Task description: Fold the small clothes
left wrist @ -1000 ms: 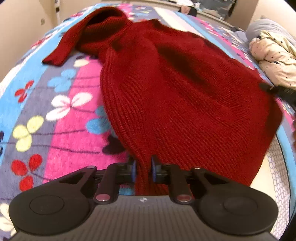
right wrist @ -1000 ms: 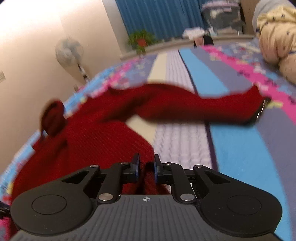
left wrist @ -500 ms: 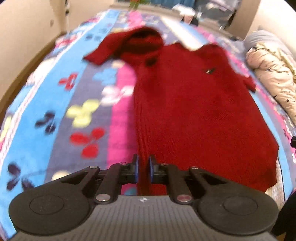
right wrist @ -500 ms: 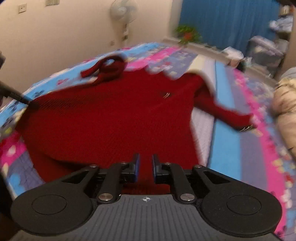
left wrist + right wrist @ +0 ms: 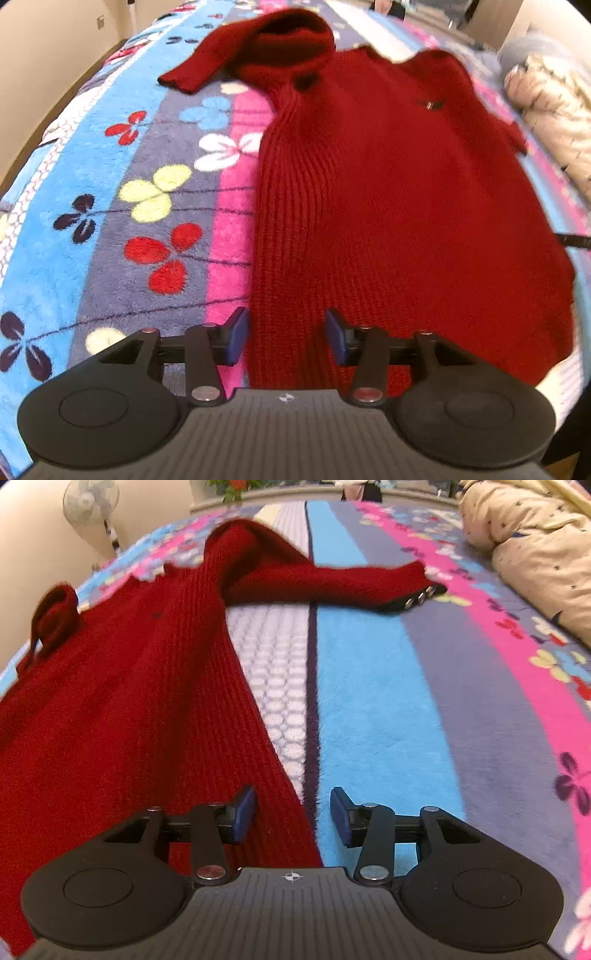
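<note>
Bed with floral striped blanket (image 5: 110,192): red knit sweater (image 5: 388,192), a second ago pinched at its hem, lies flat ahead of left gripper (image 5: 286,334) and right gripper (image 5: 291,814), both jaws opening, hem released; spread done, folding next.

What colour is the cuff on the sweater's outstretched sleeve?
Black, with small metal studs, on the dark red sweater's cuff; clearest in the right wrist view.

Ribbed knit sweater (image 5: 388,206), fuzzy fleece blanket (image 5: 110,206)
</note>
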`<state>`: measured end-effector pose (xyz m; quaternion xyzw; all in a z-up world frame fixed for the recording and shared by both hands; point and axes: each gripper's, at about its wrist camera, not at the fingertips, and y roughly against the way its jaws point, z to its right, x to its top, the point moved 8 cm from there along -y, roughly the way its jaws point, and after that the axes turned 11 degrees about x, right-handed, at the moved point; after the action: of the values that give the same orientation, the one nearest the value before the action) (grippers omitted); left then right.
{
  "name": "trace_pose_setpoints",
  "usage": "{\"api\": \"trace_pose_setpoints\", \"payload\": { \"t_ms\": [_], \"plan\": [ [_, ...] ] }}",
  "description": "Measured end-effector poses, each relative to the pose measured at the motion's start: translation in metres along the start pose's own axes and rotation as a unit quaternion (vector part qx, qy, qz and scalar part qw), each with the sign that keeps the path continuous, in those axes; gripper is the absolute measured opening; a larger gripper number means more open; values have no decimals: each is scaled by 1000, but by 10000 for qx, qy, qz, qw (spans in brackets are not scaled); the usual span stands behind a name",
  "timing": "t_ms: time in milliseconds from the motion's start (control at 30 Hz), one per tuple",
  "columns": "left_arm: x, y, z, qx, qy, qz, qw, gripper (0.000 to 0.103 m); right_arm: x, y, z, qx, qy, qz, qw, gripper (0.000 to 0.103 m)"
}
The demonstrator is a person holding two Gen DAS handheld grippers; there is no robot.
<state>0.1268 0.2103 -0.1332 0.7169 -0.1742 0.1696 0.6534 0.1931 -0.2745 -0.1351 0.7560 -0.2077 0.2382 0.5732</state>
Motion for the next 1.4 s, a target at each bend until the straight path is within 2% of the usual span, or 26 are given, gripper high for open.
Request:
{"api": "trace_pose_setpoints", "payload": {
  "t_ms": [67, 100, 133, 167, 200, 267, 333, 367, 400, 433, 467, 500, 567, 667, 700, 733, 800, 900, 967, 1000, 1033, 1100, 1133, 1233, 1333, 1400],
  "plan": [
    [-1, -8, 3, 78, -32, -124, 9999, 50, 1, 3, -12, 207, 313, 60, 9993, 14],
    [0, -10, 4, 104, -54, -108, 9999, 44, 3, 9, -15, 162, 415, 176, 9989, 7],
    [1, -9, 6, 108, -94, -56, 9999, 36, 4, 21, -14, 71, 456, 375, 9982, 6],
    [4, -9, 7, 80, -120, -25, 9999, 18, 8, 40, -8, -101, 312, 732, 9968, 6],
    [5, -6, 10, 86, -162, 46, 9998, 12, 13, 65, 2, -219, 17, 1116, 9935, 5],
    [4, 5, 16, -11, -267, 167, 9995, 11, 15, 117, 20, -21, -597, 1700, 9836, 5],
    [2, 27, 27, -213, -446, 497, 9975, 11, 1, 147, 27, -46, -531, 1830, 9817, 2],
    [1, 35, 30, -238, -529, 622, 9964, 10, -9, 151, 32, -404, -399, 1733, 9832, 0],
    [-2, 41, 31, -245, -574, 689, 9957, 10, -20, 153, 44, -1157, -237, 1554, 9808, 0],
    [-5, 43, 29, -182, -590, 698, 9957, 10, -28, 155, 60, -1554, -254, 1380, 9778, 0],
    [-7, 43, 27, -105, -590, 659, 9960, 10, -37, 156, 79, -1521, -689, 1266, 9778, 0],
    [-9, 41, 24, -48, -577, 602, 9965, 10, -42, 153, 92, -1145, -1146, 1180, 9797, 0],
    [-11, 33, 16, -15, -508, 410, 9979, 11, -52, 134, 97, -256, -1493, 866, 9847, 0],
    [-10, 17, 3, 109, -204, 75, 9997, 14, -48, 114, 82, 117, -1158, 769, 9902, 6],
    [-9, 17, 3, 72, -99, 50, 9999, 19, -45, 105, 72, 163, -926, 739, 9928, 21],
    [-6, 17, 2, -44, 32, 56, 10000, 23, -43, 95, 64, 205, -751, 676, 9947, 42],
    [-5, 17, 6, -203, 156, 35, 9997, 45, -37, 78, 52, 269, -571, 545, 9965, 55],
    [-9, 7, 14, -62, -19, -161, 9998, 45, -35, 50, 41, 33, -352, 188, 9992, 55],
    [-14, -2, 17, 101, -160, -255, 9995, 45, -37, 44, 32, -221, -156, 175, 9995, 56],
    [-15, -2, 18, 125, -205, -244, 9994, 44, -34, 44, 23, -271, 77, 204, 9994, 42],
    [-16, -2, 19, 130, -247, -202, 9994, 42, -34, 43, 15, -152, 218, 226, 9994, 15],
    [-18, 0, 23, 78, -321, -132, 9994, 21, -32, 47, 7, -339, 426, 351, 9979, 7],
    [-18, 3, 24, 82, -375, -50, 9993, 12, -33, 52, 6, -326, 392, 396, 9979, 6],
    [-17, 25, 26, 25, -337, 333, 9989, 10, -20, 93, 18, -227, -84, 1001, 9947, 5],
    [-17, 62, 28, -475, -110, 876, 9950, 9, -14, 147, 33, 90, -413, 1617, 9859, 4],
    [-22, 75, 29, -657, 13, 966, 9931, 9, -22, 162, 34, -37, -188, 1582, 9872, 4]
  ]
}}
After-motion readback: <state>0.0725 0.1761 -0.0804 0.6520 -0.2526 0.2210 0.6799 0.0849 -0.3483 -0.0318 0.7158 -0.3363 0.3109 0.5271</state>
